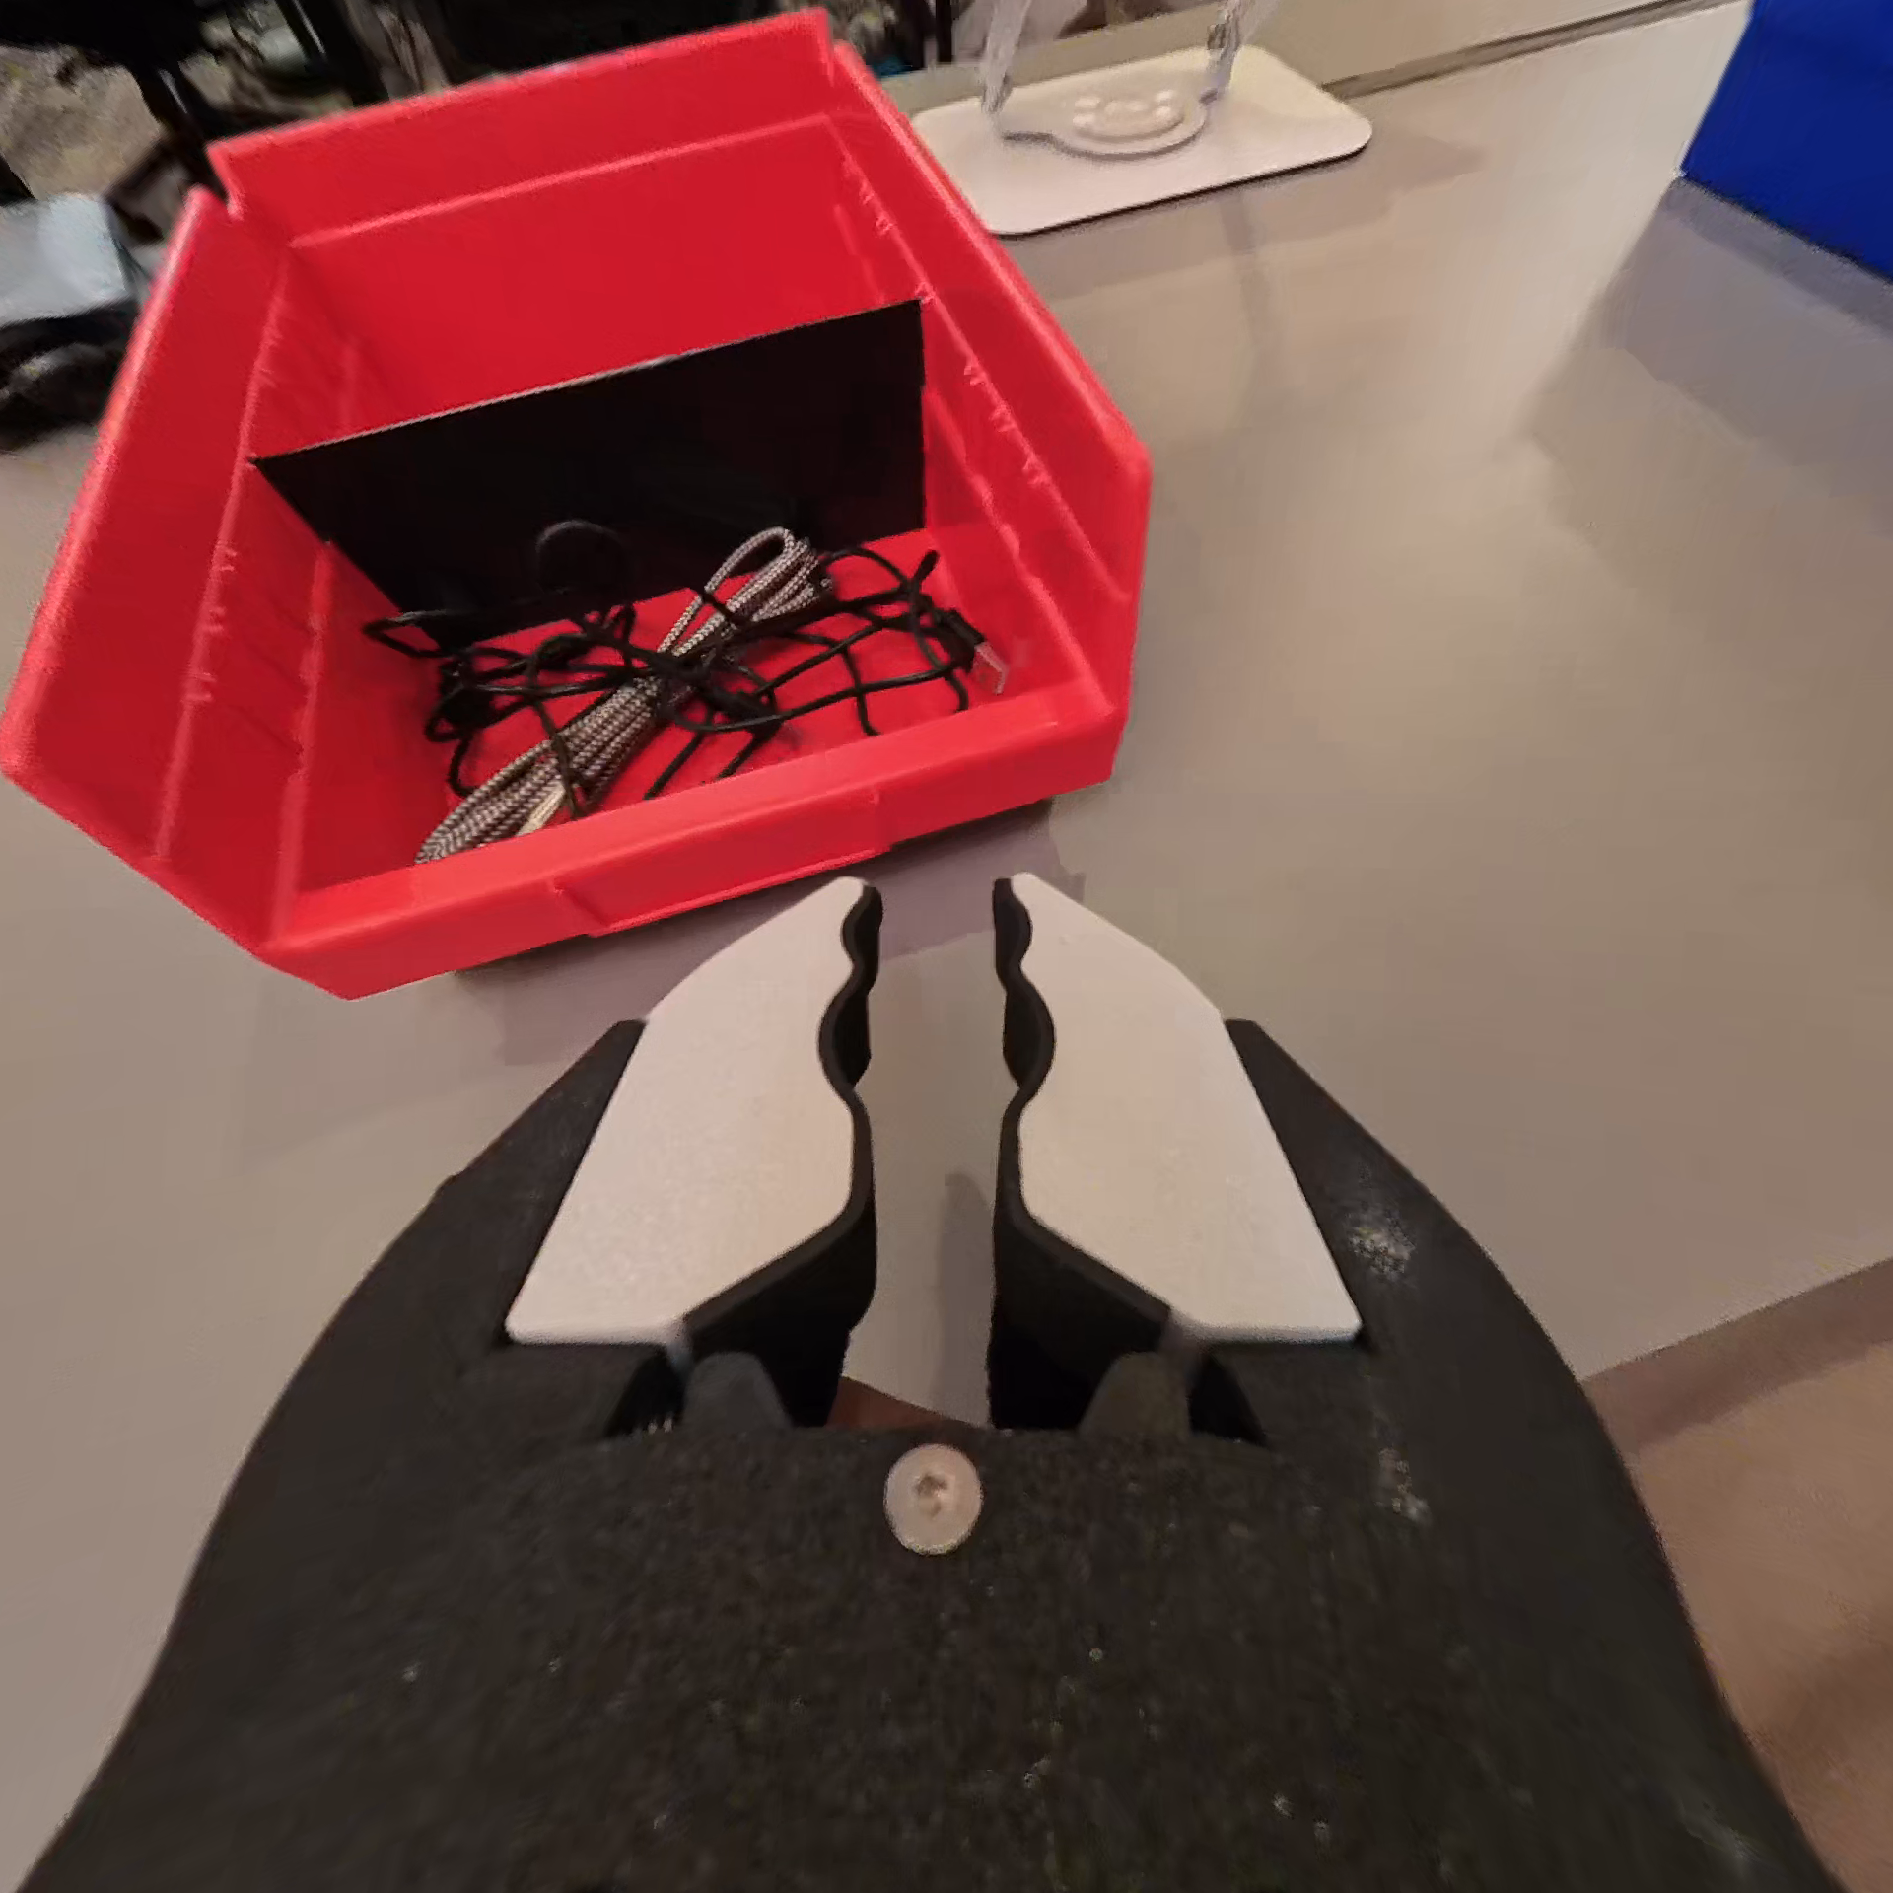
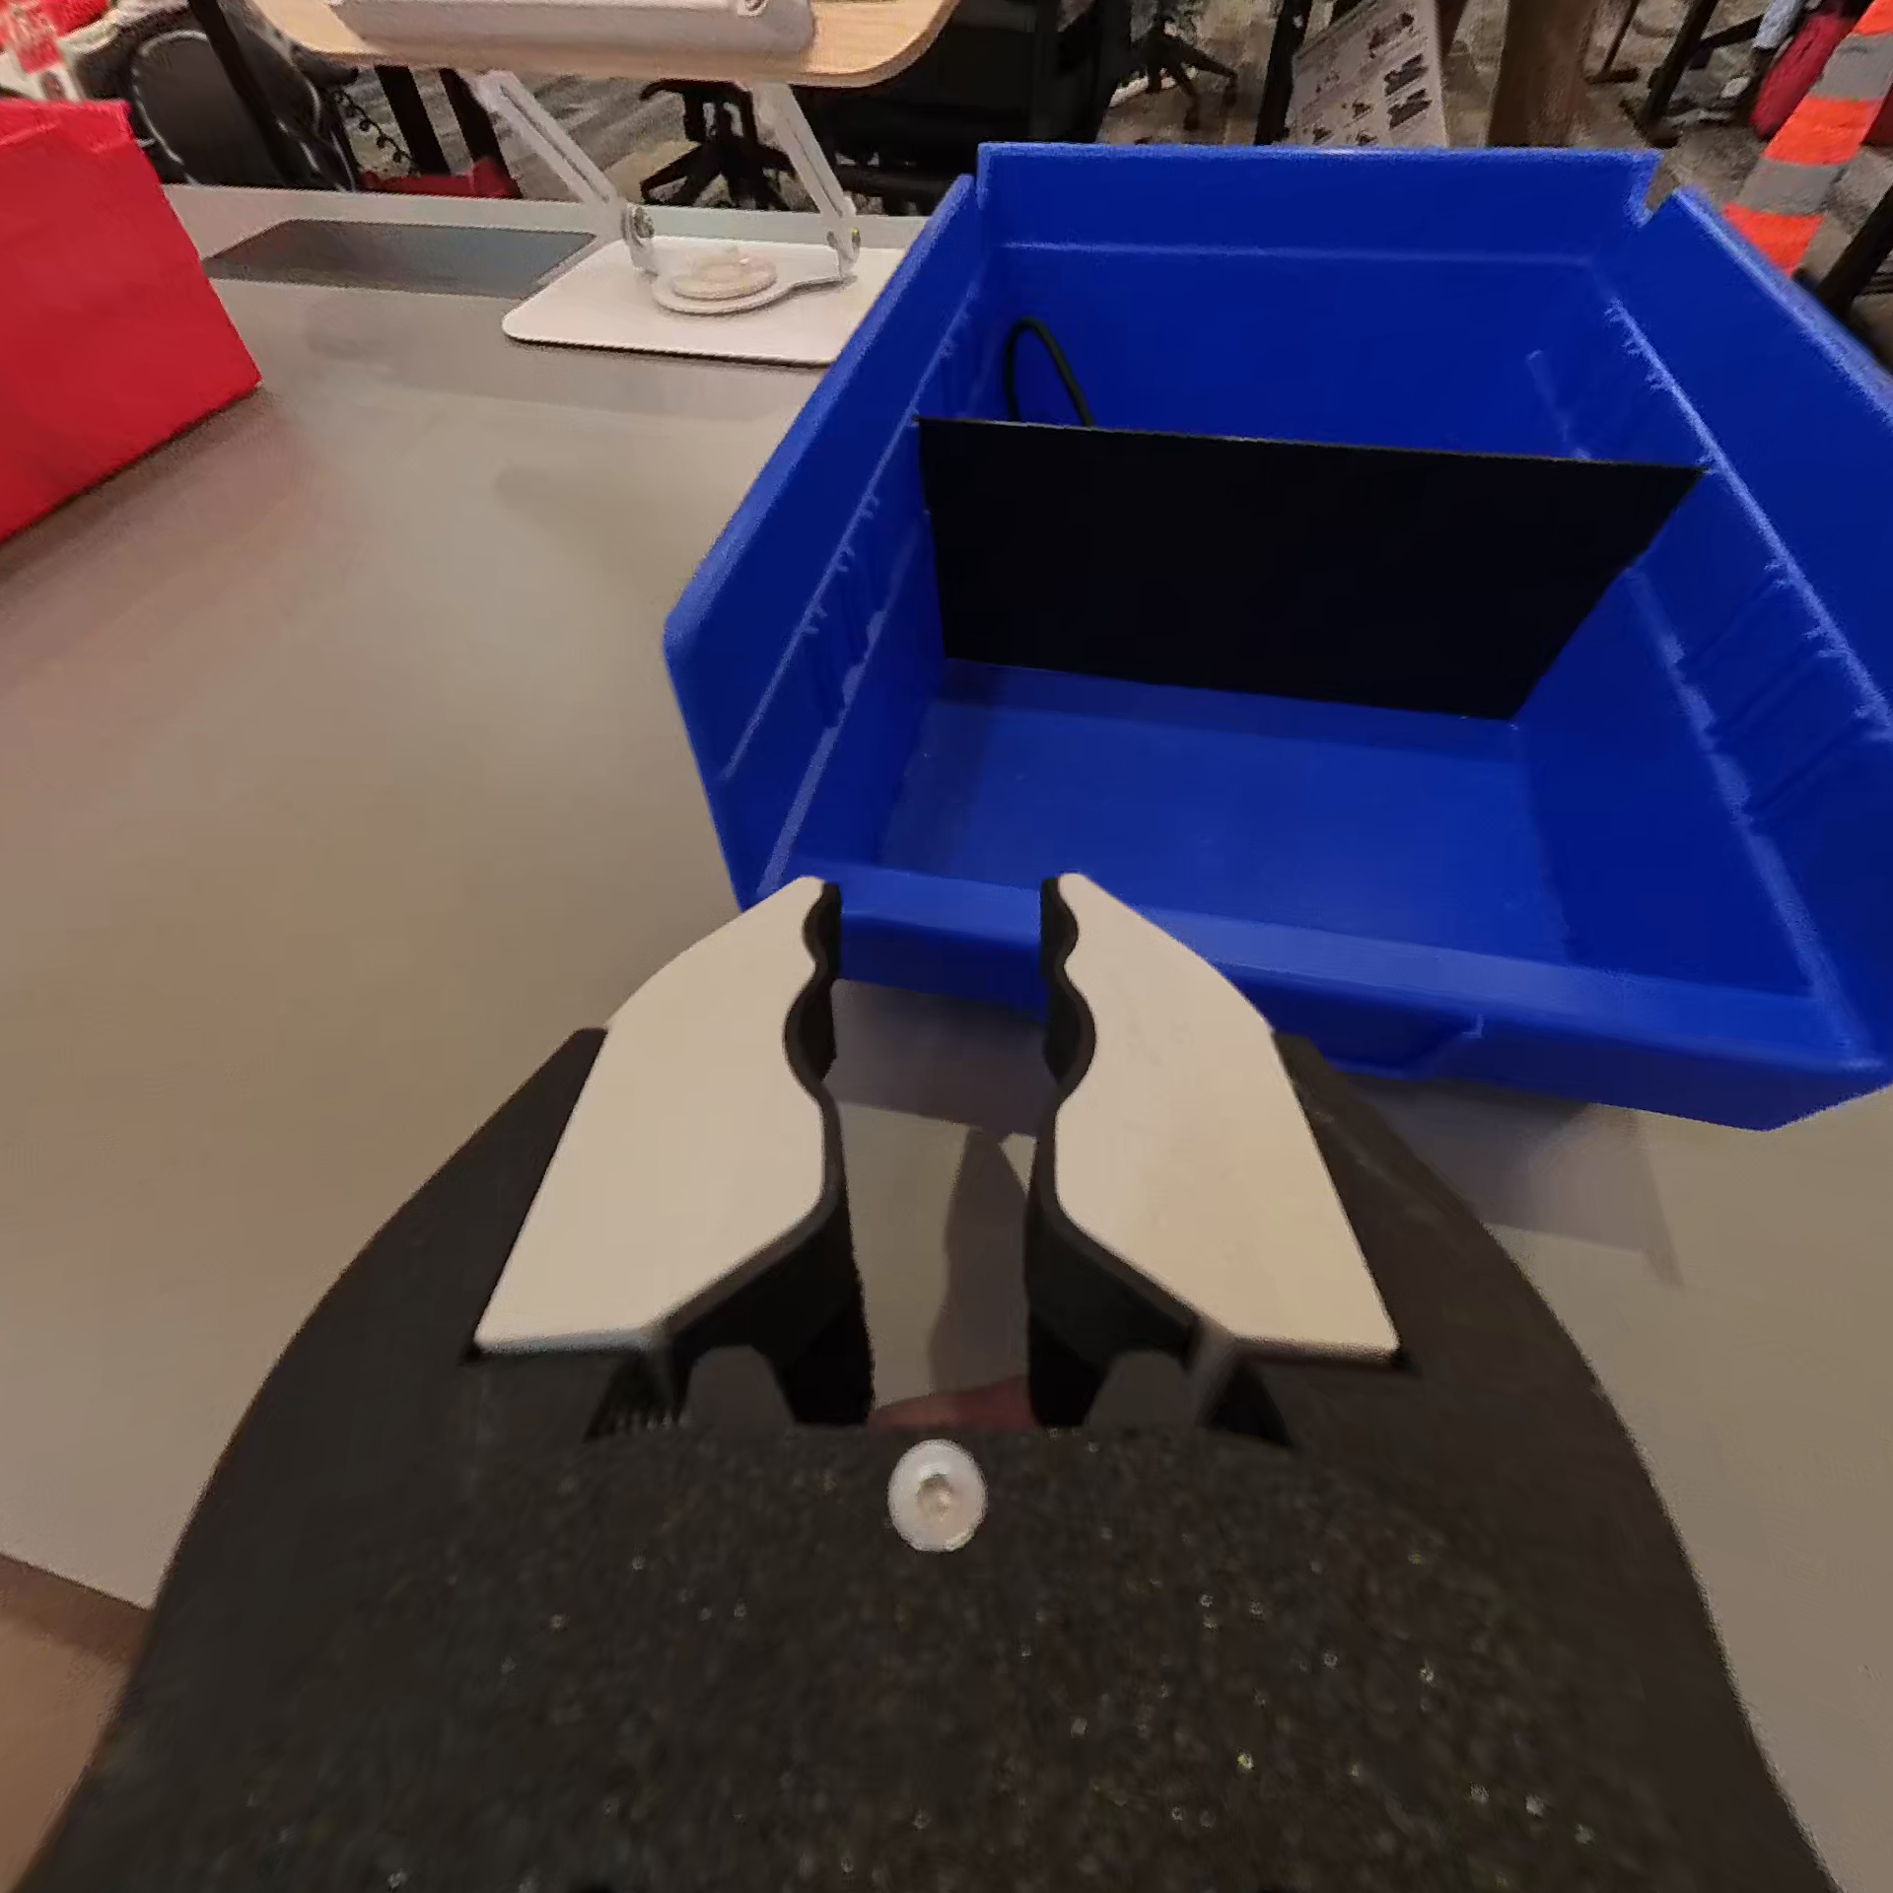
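Cables (image 1: 676,676) in red bin (image 1: 1065,430) by parted left tool (image 1: 934,907), blue bin (image 2: 1690,1055) by parted right tool (image 2: 940,907)

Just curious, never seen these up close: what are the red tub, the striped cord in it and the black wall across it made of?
Red tub: looks like moulded plastic, smooth with a slight sheen and ribbed side walls. Striped cord: seemingly a cable in a woven fabric sleeve, with a grey-and-white braid pattern. Black wall: a thin, flat, matte sheet, plastic or card; the view can't settle which.
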{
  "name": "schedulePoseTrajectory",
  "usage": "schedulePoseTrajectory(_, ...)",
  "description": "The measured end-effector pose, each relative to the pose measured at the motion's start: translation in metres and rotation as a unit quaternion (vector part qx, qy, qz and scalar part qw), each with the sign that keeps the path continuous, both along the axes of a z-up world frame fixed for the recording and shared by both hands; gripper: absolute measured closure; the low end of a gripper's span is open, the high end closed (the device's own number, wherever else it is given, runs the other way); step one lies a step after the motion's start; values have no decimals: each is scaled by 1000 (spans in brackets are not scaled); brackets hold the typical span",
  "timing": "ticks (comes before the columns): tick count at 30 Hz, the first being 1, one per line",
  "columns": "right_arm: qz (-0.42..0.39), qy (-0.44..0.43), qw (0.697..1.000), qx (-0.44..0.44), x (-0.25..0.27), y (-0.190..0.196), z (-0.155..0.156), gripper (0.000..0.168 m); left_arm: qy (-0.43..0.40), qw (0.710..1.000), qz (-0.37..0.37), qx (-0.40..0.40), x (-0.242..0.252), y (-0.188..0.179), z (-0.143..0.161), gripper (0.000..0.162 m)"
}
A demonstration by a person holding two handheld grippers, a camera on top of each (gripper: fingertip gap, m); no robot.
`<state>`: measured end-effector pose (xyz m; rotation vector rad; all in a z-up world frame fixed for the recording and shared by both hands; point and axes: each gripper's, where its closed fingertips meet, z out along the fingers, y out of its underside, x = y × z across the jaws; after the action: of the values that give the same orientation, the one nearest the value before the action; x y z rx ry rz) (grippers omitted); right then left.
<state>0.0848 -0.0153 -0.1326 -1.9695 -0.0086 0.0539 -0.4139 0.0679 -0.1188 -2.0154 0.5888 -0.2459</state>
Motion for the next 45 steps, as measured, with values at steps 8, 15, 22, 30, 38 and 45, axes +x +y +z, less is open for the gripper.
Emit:
schedulePoseTrajectory(8,24,-27,999,-3,-11,0,-3,132,156,986,-43,-38,-38,51,23,137)
schedulePoseTrajectory(15,34,0,999,0,-14,-2,-1,132,334,900,-182,-214,-58,107,3,135)
schedulePoseTrajectory(22,36,-14,999,-3,-13,-3,-3,133,394,838,-167,-338,-65,118,-29,139)
schedulePoseTrajectory(30,48,-15,999,-7,-14,-1,-5,132,460,778,-157,-397,-78,110,-53,134)
schedulePoseTrajectory(38,64,-21,998,-17,-19,1,-8,133,504,741,-145,-418,-89,109,-63,151)
schedulePoseTrajectory(45,64,-19,998,-18,-19,2,-8,134,526,756,-157,-356,-85,111,-5,153)
